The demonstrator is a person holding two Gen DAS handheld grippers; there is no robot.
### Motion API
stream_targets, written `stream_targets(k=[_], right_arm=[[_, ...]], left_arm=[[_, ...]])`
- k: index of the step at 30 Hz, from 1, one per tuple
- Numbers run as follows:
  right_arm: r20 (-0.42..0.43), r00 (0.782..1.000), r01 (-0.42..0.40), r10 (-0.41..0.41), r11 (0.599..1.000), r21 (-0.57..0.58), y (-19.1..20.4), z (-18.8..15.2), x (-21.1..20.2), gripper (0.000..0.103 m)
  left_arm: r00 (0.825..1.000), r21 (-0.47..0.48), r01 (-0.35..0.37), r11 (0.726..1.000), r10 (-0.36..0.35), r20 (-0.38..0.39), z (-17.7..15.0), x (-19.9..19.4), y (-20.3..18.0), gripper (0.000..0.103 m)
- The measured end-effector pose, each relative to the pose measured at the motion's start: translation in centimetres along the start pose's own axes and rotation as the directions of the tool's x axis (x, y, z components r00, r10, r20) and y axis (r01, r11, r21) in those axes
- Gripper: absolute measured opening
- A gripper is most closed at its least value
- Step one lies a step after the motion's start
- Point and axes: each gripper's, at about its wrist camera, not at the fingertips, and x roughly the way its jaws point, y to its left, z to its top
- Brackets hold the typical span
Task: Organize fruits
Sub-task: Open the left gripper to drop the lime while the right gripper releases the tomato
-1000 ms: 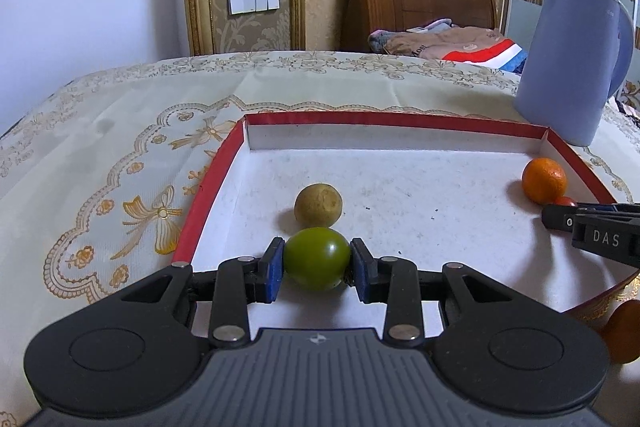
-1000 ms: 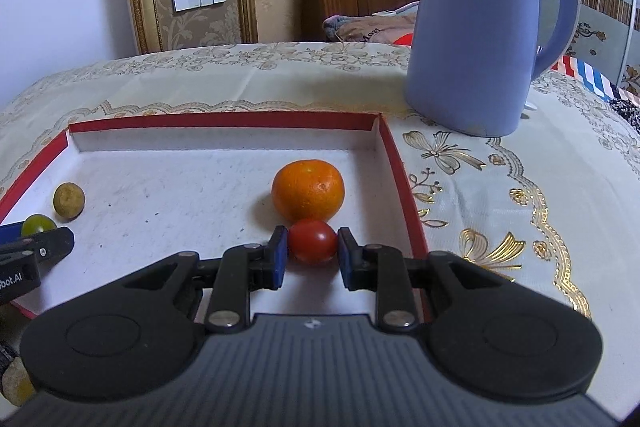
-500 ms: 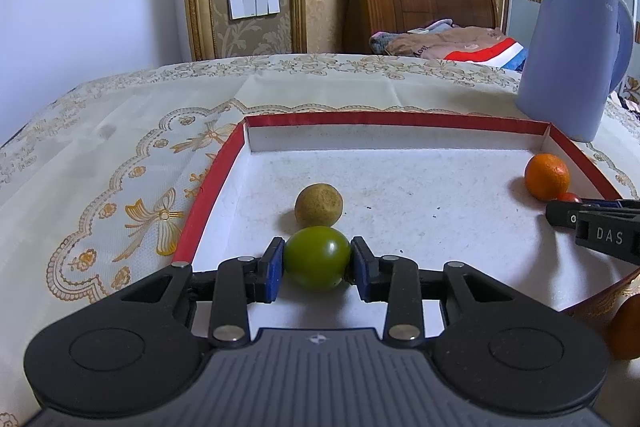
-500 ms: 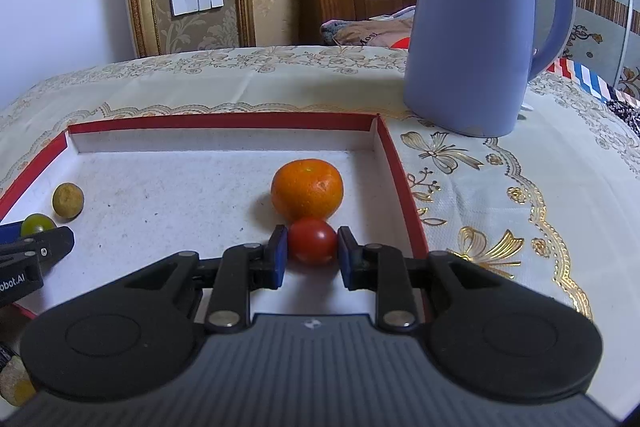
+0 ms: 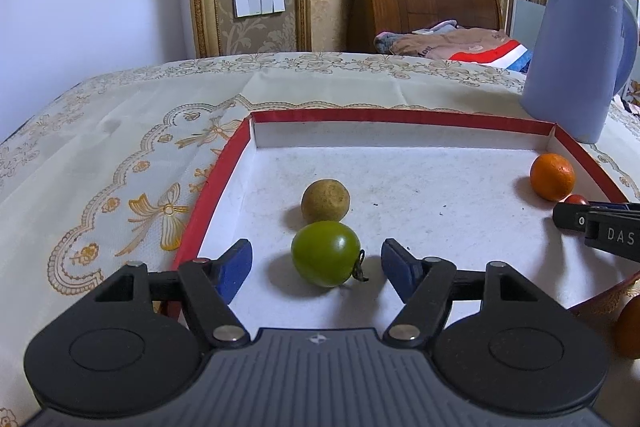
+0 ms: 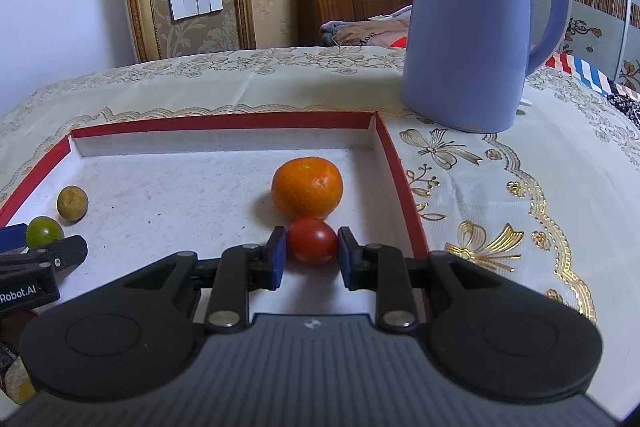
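Observation:
A red-rimmed tray (image 5: 224,163) with a white floor lies on the table. In the left wrist view, a green tomato (image 5: 326,253) rests on the tray floor between the jaws of my left gripper (image 5: 316,263), which are opening; the blue pads stand clear of it on both sides. A tan round fruit (image 5: 325,201) sits just behind it. In the right wrist view, my right gripper (image 6: 312,253) is shut on a red tomato (image 6: 312,241) that touches the orange (image 6: 307,187) behind it, near the tray's right wall (image 6: 400,183).
A tall blue kettle (image 6: 476,27) stands on the embroidered tablecloth (image 5: 120,155) behind the tray's right corner. An orange-brown fruit (image 5: 628,327) lies outside the tray at the near right. A bed headboard and wall stand beyond the table.
My left gripper has opened and let go of the green tomato, which now lies on the tray floor with its stem to the right. The right gripper keeps its grip on the red tomato.

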Motion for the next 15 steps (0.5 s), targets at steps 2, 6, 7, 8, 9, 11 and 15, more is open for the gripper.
stream_targets(k=[2, 6, 7, 8, 9, 11, 15], right_arm=[[0.001, 1.0, -0.01, 0.01, 1.0, 0.004, 0.0, 0.0, -0.2, 0.029], [0.0, 1.0, -0.013, 0.013, 1.0, 0.009, 0.0, -0.2, -0.5, 0.047], [0.005, 1.0, -0.011, 0.011, 1.0, 0.01, -0.1, -0.3, -0.6, 0.049], [0.015, 1.0, -0.006, 0.006, 1.0, 0.012, -0.2, -0.3, -0.8, 0.049], [0.025, 1.0, -0.003, 0.003, 1.0, 0.014, -0.2, -0.4, -1.1, 0.049], [0.046, 0.999, -0.002, 0.001, 1.0, 0.018, -0.4, -0.5, -1.6, 0.058], [0.089, 0.996, 0.012, -0.014, 1.0, 0.02, -0.7, -0.9, -2.8, 0.07]], left_arm=[[1.0, 0.002, -0.001, 1.0, 0.001, 0.001, 0.0, 0.0, 0.0, 0.071], [1.0, 0.001, 0.002, 1.0, -0.002, 0.001, -0.1, -0.1, 0.0, 0.071], [1.0, -0.002, 0.009, 1.0, -0.009, 0.0, -0.1, -0.2, 0.1, 0.071], [1.0, -0.007, 0.018, 1.0, -0.018, 0.001, -0.2, -0.4, 0.2, 0.071], [1.0, -0.013, 0.022, 1.0, -0.022, 0.005, -0.3, -0.6, 0.4, 0.071], [0.999, -0.023, 0.023, 0.999, -0.023, 0.028, -0.4, -1.2, 0.7, 0.071], [0.996, -0.039, 0.022, 0.999, -0.019, 0.083, -0.8, -2.9, 1.6, 0.071]])
